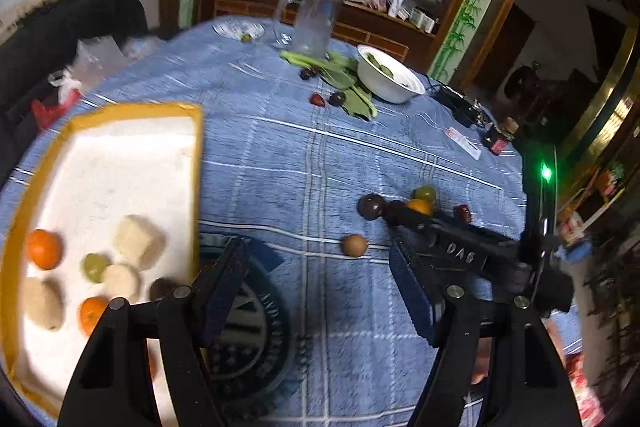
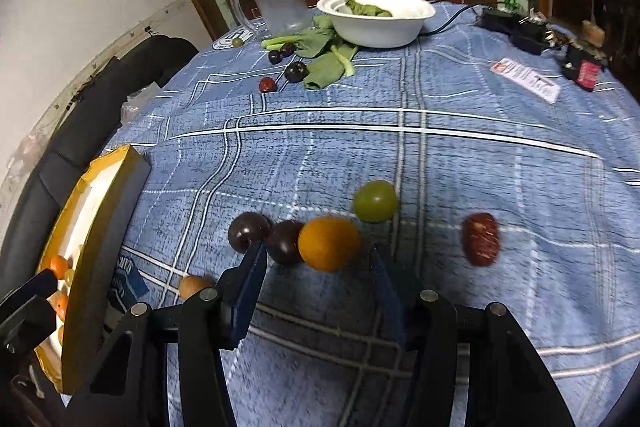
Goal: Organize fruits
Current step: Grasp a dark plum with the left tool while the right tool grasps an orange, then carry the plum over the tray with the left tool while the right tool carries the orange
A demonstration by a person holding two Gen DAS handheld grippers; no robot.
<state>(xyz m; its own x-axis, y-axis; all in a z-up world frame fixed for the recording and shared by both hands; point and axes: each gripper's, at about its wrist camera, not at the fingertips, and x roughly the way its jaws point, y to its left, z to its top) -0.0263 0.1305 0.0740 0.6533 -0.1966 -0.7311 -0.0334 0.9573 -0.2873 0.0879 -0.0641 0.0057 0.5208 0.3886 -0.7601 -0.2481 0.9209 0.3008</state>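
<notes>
Right tongs point(image 2: 316, 259) sit open around the orange point(image 2: 329, 243), not squeezing yet; left tongs point(image 1: 316, 267) wide, empty. Tray point(image 1: 120, 115) has several fruits already, but plenty are loose on the tablecloth point(image 2: 440, 155).

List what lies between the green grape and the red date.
Nothing: bare blue cloth separates the green grape from the red date, clearest in the right wrist view.

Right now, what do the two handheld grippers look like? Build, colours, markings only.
Both are black plastic with two fingers on hinged links, silver pivot pins at the joints and dark blue ribbed pads. In the left wrist view the left gripper fills the foreground, and the right gripper is seen from outside: white "DAS" lettering on its body and a green light glowing behind it. The right gripper matches. No hands or sleeves visible.
</notes>
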